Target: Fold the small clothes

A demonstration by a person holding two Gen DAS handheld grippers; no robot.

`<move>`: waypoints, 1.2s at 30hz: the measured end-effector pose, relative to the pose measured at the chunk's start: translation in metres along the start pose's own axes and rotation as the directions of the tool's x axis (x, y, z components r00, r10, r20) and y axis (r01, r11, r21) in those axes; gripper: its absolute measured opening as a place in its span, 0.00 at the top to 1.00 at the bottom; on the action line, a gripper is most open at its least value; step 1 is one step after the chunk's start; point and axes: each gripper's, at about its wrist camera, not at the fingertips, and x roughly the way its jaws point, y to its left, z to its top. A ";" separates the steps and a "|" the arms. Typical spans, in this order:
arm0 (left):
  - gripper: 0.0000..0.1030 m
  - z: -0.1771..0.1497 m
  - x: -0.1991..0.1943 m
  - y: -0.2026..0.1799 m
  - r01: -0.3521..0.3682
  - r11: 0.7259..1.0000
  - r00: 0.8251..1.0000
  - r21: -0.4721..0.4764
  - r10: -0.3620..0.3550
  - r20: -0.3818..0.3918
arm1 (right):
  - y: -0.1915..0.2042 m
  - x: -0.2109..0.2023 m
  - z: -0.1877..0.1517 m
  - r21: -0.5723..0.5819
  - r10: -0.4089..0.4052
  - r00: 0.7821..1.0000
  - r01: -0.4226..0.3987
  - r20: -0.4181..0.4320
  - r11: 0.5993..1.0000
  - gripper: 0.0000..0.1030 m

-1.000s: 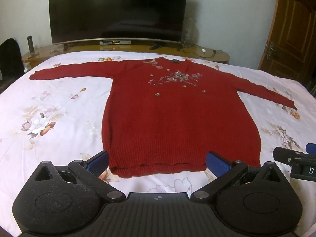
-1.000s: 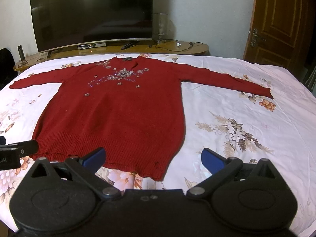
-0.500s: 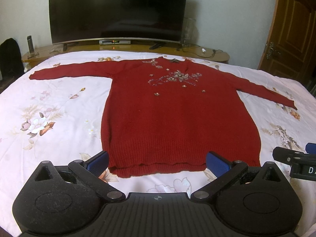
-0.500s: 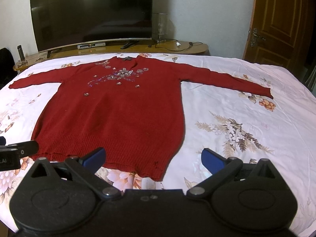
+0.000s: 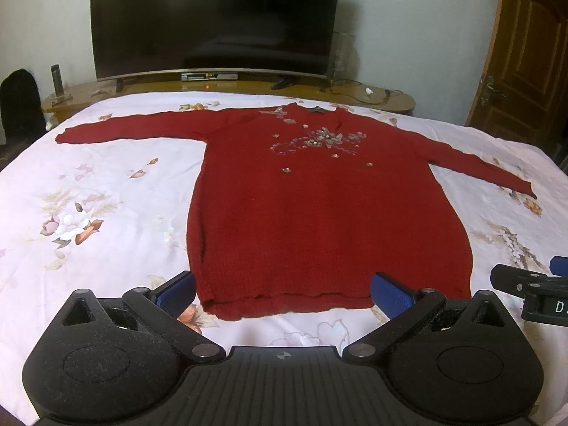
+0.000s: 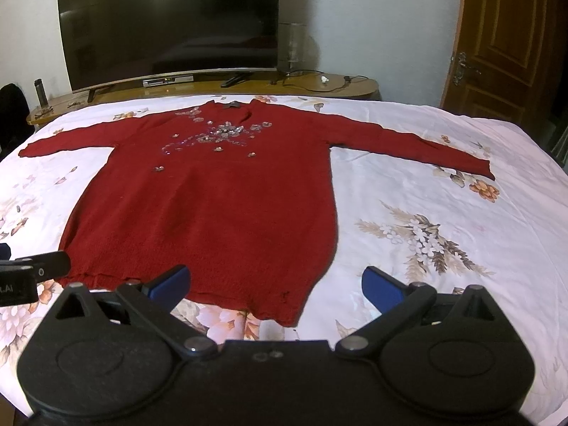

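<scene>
So in the left wrist view, the red sweater (image 5: 319,213) is laid out flat and face up on the floral bedsheet (image 5: 88,195), both sleeves stretched out to the sides, collar pointing away toward the TV (image 5: 213,17) on the wooden stand (image 5: 372,97). The left gripper (image 5: 282,289) has its jaws spread wide and nothing between them, sitting just short of the hem; the blue pads (image 5: 177,291) line up roughly with the two bottom corners of the sweater body, so the hem runs across the gap. Whether the pads touch the fabric, I can't tell. The tip of the right gripper (image 5: 525,284) pokes in at the right edge, just beside the sweater's bottom right corner. Over in the right wrist view, same sweater (image 6: 213,206), seen shifted left, sequin flower decoration (image 6: 220,133) up on the chest. The right gripper (image 6: 275,284) is also wide open and holding nothing, with its left pad over the hem and its right pad over bare sheet (image 6: 443,213), so the bottom right corner of the sweater lies between them. The left gripper (image 6: 35,269) shows at the left edge near the other hem corner. Brown door (image 6: 507,42) in the back right.
</scene>
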 end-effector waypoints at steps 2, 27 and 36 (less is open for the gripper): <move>0.00 0.000 0.000 0.001 0.001 1.000 1.000 0.000 -0.001 0.000 | 0.000 0.000 0.001 -0.001 0.000 1.000 0.000 -0.001 1.000 0.00; 0.00 0.095 0.110 0.033 0.027 0.998 0.990 -0.065 -0.018 0.137 | -0.130 0.071 0.045 0.282 -0.068 0.991 0.032 0.118 0.959 0.05; 0.00 0.119 0.208 0.041 -0.039 0.987 0.999 -0.158 0.041 0.008 | -0.256 0.175 0.084 0.513 -0.205 0.961 0.085 0.183 0.854 0.51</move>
